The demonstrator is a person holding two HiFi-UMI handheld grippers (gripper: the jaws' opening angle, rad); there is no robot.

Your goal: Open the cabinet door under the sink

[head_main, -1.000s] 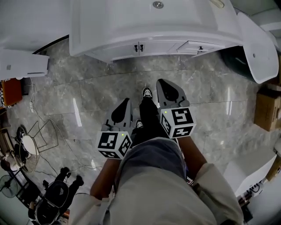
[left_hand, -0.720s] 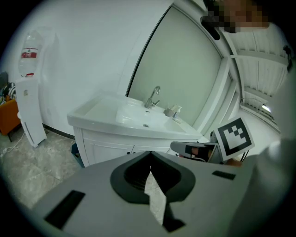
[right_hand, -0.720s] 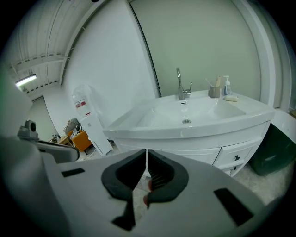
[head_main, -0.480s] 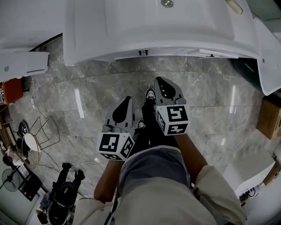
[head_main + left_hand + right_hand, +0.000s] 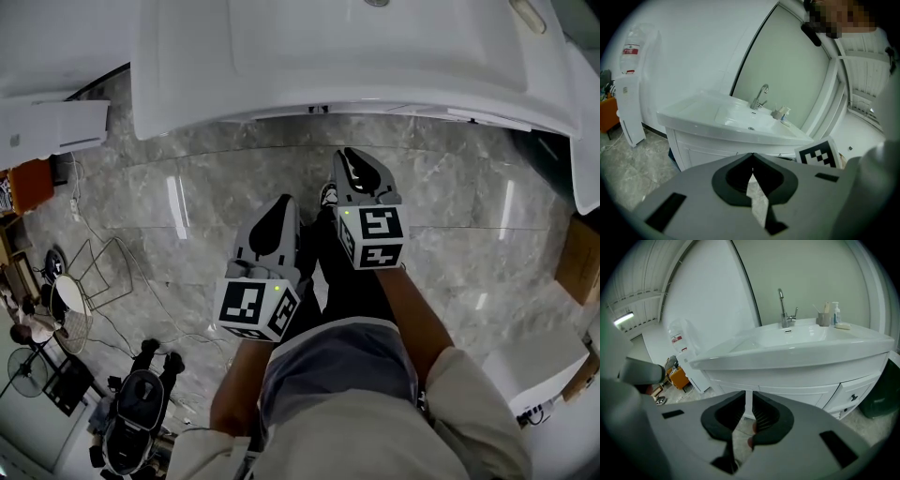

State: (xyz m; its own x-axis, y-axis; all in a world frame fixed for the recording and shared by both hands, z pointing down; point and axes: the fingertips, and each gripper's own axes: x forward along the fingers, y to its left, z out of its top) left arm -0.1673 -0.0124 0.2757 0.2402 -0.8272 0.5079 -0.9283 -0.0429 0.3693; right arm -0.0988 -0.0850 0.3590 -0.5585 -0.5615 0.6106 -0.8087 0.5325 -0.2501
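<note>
White cabinet door [image 5: 797, 398] shut — nothing done. My left gripper [image 5: 752, 155] is pinched together, empty; my right gripper [image 5: 750, 393] has jaws opening on nothing, short of it.

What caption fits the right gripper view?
Right gripper, jaws opening on nothing, aimed at the white cabinet under the sink.

Left gripper [image 5: 283, 204] closed; right gripper [image 5: 351, 156] jaws opening, nothing between.

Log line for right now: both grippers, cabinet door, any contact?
left gripper: shut, empty | right gripper: jaws opening, nothing between | cabinet door: closed | contact: none
</note>
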